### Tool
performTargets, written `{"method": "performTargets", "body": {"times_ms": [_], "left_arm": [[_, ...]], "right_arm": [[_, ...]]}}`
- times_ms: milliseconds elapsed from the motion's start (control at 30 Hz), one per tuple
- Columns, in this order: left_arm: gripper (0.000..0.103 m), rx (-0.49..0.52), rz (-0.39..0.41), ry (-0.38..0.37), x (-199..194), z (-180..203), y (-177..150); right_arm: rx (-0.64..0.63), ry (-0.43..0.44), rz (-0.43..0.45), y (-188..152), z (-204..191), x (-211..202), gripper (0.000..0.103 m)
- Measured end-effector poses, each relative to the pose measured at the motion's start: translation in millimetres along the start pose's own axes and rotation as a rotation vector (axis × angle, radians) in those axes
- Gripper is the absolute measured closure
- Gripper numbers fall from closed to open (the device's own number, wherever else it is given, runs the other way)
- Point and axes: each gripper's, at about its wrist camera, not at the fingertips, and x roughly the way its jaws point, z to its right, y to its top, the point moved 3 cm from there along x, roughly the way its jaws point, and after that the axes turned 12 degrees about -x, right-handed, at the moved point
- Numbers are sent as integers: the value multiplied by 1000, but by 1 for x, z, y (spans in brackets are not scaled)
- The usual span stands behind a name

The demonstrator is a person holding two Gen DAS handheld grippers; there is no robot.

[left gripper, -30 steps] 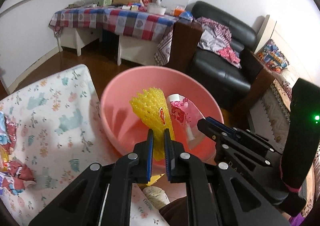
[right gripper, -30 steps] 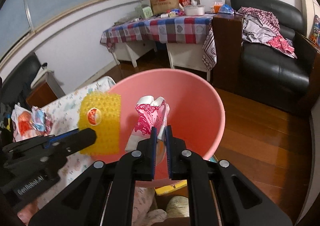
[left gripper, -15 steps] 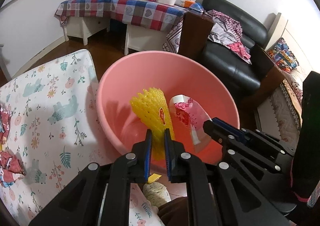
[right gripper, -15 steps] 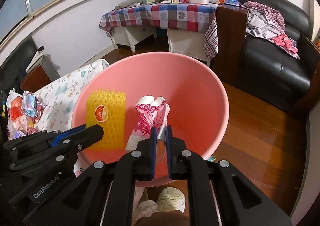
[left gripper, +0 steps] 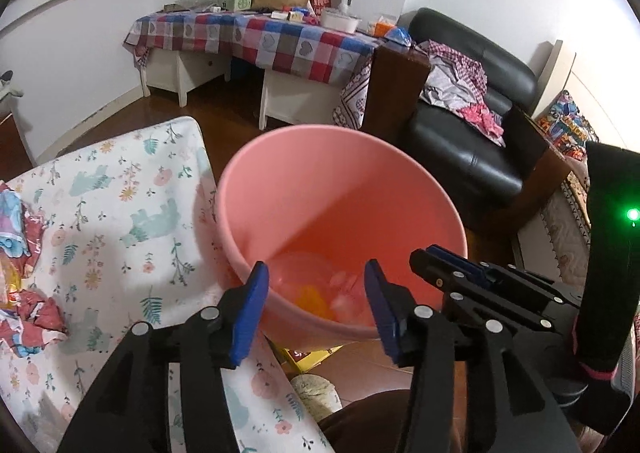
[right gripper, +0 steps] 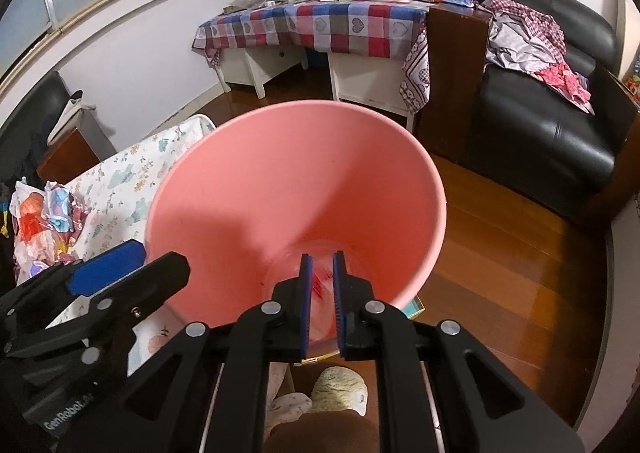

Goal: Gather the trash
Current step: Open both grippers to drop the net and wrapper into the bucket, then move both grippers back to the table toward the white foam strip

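A pink bin (left gripper: pixel 280 181) (right gripper: pixel 256 189) stands on the floor beside a floral-cloth table (left gripper: pixel 120 221). My left gripper (left gripper: pixel 316 293) is open and empty above the bin's near rim. A yellow foam net (left gripper: pixel 310 299) and a pink-patterned paper cup (left gripper: pixel 344 289) lie blurred at the bin's bottom. My right gripper (right gripper: pixel 320 285) has its jaws slightly apart over the bin, with the pink paper cup (right gripper: pixel 320 285) seen between them down at the bottom. It also shows from the side in the left wrist view (left gripper: pixel 440 257).
Crumpled colourful wrappers (left gripper: pixel 24 293) (right gripper: pixel 44 221) lie on the floral table at the left. A checked-cloth table (left gripper: pixel 256 41) and a black sofa (left gripper: pixel 472 133) stand behind the bin. A yellow box (left gripper: pixel 308 357) and a slippered foot (right gripper: pixel 340 389) are on the wooden floor below.
My left gripper opened and the yellow foam net dropped into the bin. My right gripper parted and the pink paper cup fell to the bottom too.
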Motion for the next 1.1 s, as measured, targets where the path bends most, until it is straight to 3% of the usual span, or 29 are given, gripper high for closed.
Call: {"method": "performTargets", "body": {"times_ms": [67,100,300,500,833,1100], "left_arm": [[52,-3,14,-4,-9,-2,1],[52,-4,26,-10,-16,-3,2],[52,11,99,-39,-57,-8,1],[52,62,184,-7,-110,-28,-13],[52,-3,282,68,-192,-110,-38],[52,-71,293,161,-220,-176,-59]], "right_arm": [[5,-4,16,-1,-2,-8,77],[7,-5,28,-1,-4,-14,76],[4,-18,98,-3,-18,-50,75],[9,29,167,-12,-52,-78,75],[-76,139,278,-31,-146,-112,75],[-180,189,302,-36,-198,-124,76]]}}
